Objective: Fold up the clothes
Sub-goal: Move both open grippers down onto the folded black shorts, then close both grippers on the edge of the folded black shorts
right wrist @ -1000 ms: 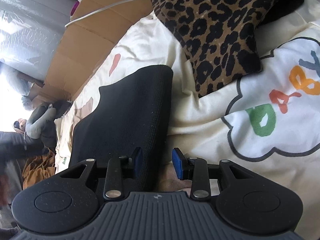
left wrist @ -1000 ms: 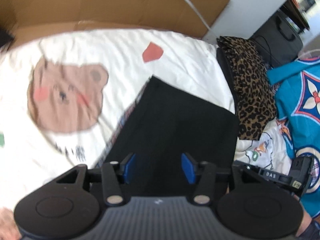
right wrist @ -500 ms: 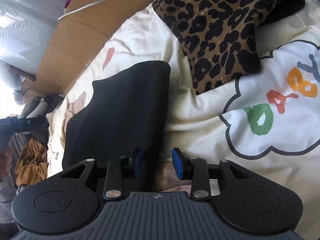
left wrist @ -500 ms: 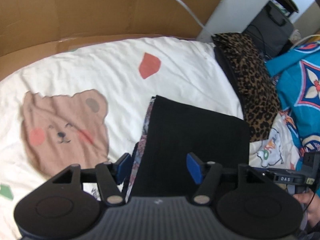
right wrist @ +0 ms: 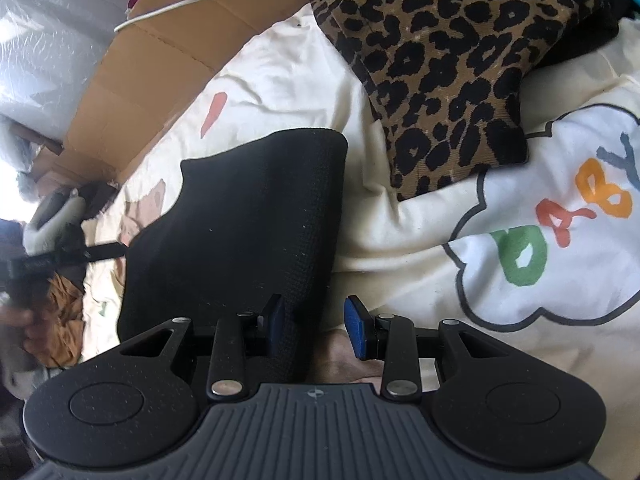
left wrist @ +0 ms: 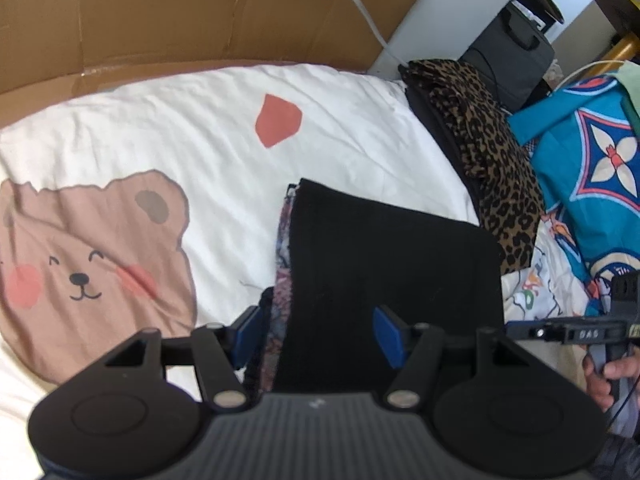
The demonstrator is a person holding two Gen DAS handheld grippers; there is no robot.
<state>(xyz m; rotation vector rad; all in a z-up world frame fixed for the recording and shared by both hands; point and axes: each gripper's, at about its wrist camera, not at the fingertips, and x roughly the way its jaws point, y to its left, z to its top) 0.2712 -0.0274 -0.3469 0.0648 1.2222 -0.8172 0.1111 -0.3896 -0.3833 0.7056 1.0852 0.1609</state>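
Right wrist: bedsheet [right wrist: 400,216] cloud print [right wrist: 560,240] reads "BABY".

left gripper [left wrist: 316,330]: black, ridged grey base, two round discs, silver screws, blue fingers [left wrist: 386,334] | right gripper [right wrist: 315,326]: same black body, blue fingers [right wrist: 357,332] | hand [left wrist: 600,376] at 4 o'clock: bare, dark sleeve edge

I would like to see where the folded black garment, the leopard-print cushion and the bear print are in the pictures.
folded black garment [left wrist: 384,248], left wrist view, middle of its flat top.
leopard-print cushion [right wrist: 448,64], right wrist view, middle of its spotted face.
bear print [left wrist: 84,264], left wrist view, on the bear's face.
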